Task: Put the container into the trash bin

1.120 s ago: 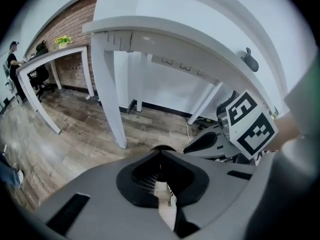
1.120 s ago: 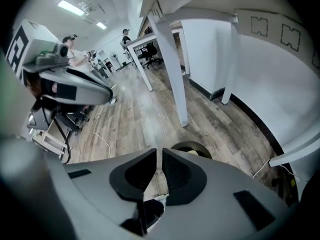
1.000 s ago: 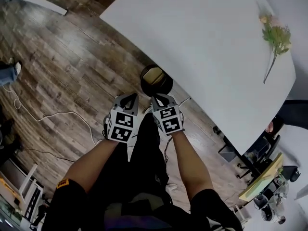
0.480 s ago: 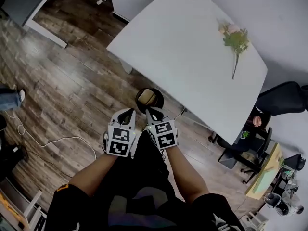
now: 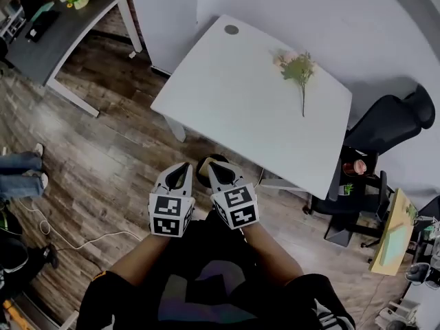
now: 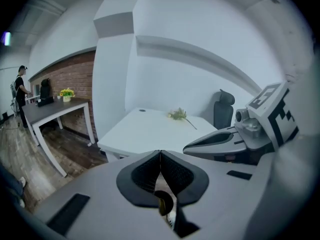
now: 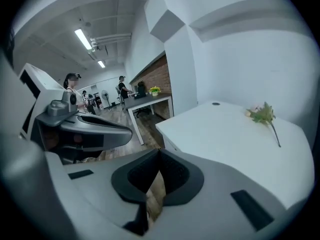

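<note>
In the head view both grippers are held side by side in front of the person's body, over the wooden floor. The left gripper (image 5: 181,168) and the right gripper (image 5: 214,166) both have their jaws closed tip to tip, with nothing between them. Just past their tips a dark round trash bin (image 5: 207,168) stands on the floor by the white table's near edge, mostly hidden by the jaws. I cannot see its contents. The left gripper view shows its own jaws (image 6: 160,152) shut. The right gripper view shows the same for its own jaws (image 7: 159,151).
A white table (image 5: 240,108) with a flower stem (image 5: 298,69) on it stands ahead. A dark desk (image 5: 58,29) is at far left and a black office chair (image 5: 392,119) at right. A white cable (image 5: 82,239) and someone's feet (image 5: 24,172) are on the floor at left.
The view has drawn back from the table, so the whole table now shows. The bin looks smaller and slips behind the jaw tips. Both grippers stay shut, side by side.
</note>
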{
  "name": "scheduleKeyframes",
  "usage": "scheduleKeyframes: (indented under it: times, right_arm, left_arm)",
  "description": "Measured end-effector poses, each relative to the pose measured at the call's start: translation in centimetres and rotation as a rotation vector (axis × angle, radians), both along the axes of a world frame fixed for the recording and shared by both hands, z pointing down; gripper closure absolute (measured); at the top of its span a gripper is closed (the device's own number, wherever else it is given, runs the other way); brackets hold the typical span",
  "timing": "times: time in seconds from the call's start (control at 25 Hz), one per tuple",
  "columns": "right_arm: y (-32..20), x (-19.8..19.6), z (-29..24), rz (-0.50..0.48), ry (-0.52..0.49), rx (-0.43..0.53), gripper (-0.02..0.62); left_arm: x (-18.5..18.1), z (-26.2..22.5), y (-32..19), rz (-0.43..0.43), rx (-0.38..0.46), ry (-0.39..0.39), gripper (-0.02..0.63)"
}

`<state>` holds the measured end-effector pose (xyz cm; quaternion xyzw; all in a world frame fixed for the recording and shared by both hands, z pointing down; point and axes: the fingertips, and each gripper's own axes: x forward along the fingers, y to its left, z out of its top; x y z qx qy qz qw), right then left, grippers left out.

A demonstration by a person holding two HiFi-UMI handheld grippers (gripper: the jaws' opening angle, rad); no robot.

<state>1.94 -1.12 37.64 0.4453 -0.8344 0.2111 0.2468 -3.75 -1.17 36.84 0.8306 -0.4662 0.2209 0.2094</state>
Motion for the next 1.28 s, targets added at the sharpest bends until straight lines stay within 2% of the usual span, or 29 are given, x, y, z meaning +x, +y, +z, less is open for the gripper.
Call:
scheduleKeyframes:
  times: [0.2,0.4,1.28]
  right_arm:
    - [0.0,1.3,-4.8,0.029,0.006,0.099,0.579]
    - [0.5,1.8,-7.1,0.046,-0.003,0.149,0.58]
    - [1.1,1.6,-7.2,0.087,0.017,0.156,0.581]
  left_arm:
    - [1.2,-4.3,0.0,0.028,0.075,0.035,0.597]
    - [1.9,-6.4,0.5,0.046,0.123,0.048,0.597]
    - [1.9,-6.8,0.5,0.084,0.149,0.043,0.597]
